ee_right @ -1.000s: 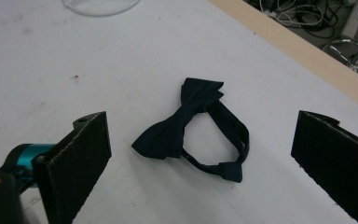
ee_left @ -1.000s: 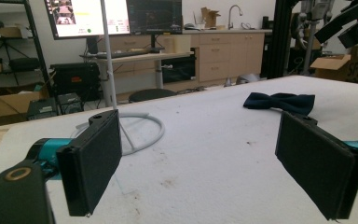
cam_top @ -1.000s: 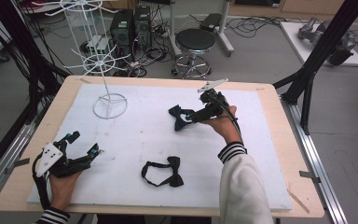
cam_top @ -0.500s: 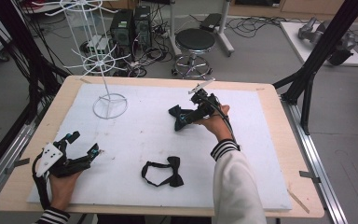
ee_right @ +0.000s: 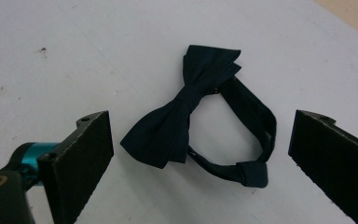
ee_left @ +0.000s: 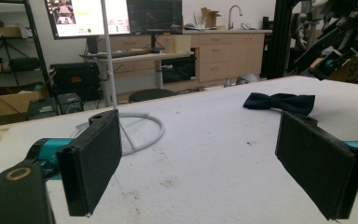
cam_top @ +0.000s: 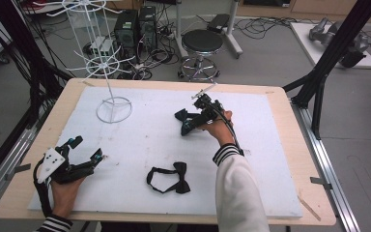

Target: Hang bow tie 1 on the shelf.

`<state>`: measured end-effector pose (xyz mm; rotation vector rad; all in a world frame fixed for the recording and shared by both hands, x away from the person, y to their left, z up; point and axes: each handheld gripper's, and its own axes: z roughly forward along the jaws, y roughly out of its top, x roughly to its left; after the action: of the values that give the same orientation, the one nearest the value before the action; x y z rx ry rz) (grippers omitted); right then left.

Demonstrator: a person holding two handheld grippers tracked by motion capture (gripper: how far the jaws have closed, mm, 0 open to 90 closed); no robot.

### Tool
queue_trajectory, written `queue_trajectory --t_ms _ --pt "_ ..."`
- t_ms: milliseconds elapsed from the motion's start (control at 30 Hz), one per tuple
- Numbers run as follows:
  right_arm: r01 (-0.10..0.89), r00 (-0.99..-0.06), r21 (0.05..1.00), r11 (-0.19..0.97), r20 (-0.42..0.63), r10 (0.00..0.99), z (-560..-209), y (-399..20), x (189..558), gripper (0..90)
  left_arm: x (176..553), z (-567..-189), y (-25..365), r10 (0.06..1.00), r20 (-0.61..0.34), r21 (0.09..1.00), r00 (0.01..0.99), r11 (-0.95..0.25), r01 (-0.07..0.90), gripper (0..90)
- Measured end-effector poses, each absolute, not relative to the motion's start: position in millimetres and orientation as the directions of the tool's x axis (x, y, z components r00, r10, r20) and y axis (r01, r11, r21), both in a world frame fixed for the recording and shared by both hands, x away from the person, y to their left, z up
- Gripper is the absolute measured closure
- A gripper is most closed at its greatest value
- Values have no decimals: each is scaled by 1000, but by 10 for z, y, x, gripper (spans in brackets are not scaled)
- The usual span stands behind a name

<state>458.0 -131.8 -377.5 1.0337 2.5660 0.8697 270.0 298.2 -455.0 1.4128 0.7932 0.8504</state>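
The right gripper (cam_top: pixel 189 122), jaws spread wide, has been brought down over the far bow tie (ee_right: pixel 193 119) at frame centre, suggesting a grasp is imminent. The left gripper (cam_top: pixel 84 151) rests open at lower left; a second bow tie (cam_top: pixel 170 177) lies untouched at lower centre.
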Motion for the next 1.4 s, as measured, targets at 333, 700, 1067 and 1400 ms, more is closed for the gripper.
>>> queue_trajectory --t_ms 333,700,1067,1400 --pt "617 -692 554 559 44 720 -3877 -1236 4609 192 2700 -4550 2983 870 31 999 493 -20 -29 150" --pt "659 -672 513 550 74 737 -3997 -1164 4648 243 2700 -4551 2983 870 31 999 492 -19 -29 150" --pt "678 -666 473 563 70 743 -4082 -1104 4660 371 2700 -4551 2983 869 31 999 493 -19 -29 150" --pt "683 -667 436 586 48 743 -4129 -1074 4654 659 2700 -4551 2983 869 34 999 493 -21 -30 150"
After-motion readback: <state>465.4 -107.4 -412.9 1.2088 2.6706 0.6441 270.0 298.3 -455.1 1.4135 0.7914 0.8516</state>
